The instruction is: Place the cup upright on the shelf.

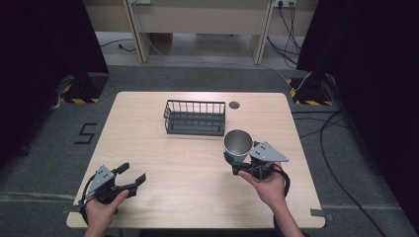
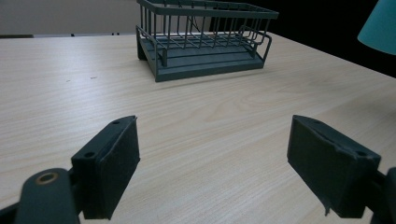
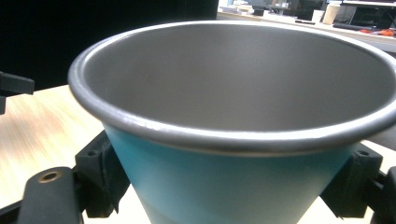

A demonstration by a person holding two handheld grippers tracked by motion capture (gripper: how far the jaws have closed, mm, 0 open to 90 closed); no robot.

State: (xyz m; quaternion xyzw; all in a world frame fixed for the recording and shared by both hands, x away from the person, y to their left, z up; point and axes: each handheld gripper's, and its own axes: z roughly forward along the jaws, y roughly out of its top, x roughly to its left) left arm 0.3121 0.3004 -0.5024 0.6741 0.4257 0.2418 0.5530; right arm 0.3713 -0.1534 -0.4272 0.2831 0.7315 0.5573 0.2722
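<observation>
Table [image 1: 163,163] pale wood on grey carpet; right claw [image 1: 236,165] grips cup [image 1: 237,144]; left claw [image 1: 134,178] released.

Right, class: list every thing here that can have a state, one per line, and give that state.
Cup: upright, empty, held off the table.
Right hand-held gripper: shut on the cup.
Left hand-held gripper: open, holding nothing, low over the table.
Rack: upright on the table, empty.
Table: bare except for the rack.
</observation>
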